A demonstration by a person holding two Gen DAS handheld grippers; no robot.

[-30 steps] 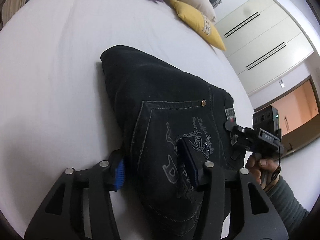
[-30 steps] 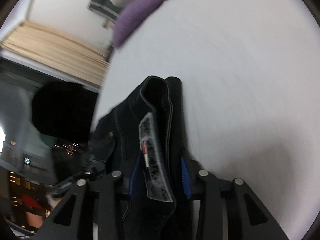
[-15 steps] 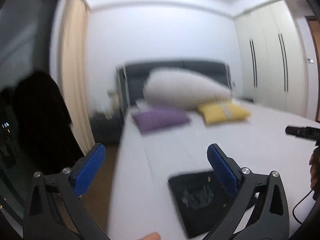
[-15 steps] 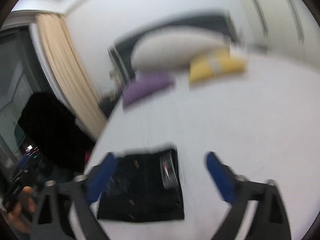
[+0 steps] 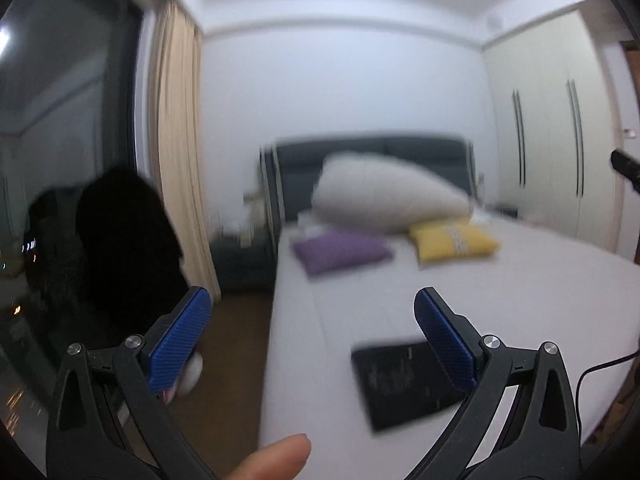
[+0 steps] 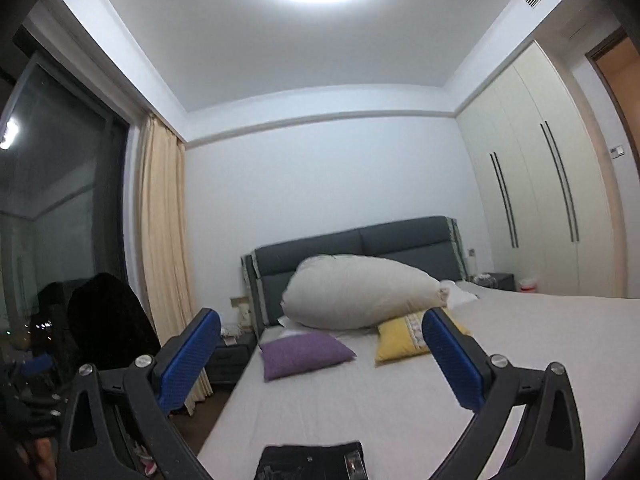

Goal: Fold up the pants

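Black pants lie folded into a flat, compact rectangle near the left edge of the white bed, at its near end. Denim of this kind looks heavy and soft, likely to sag unless taken by a thick folded edge. Both the left gripper and right gripper have just opened; their fingers stand spread, empty. Purple and yellow cushions lie far beyond.
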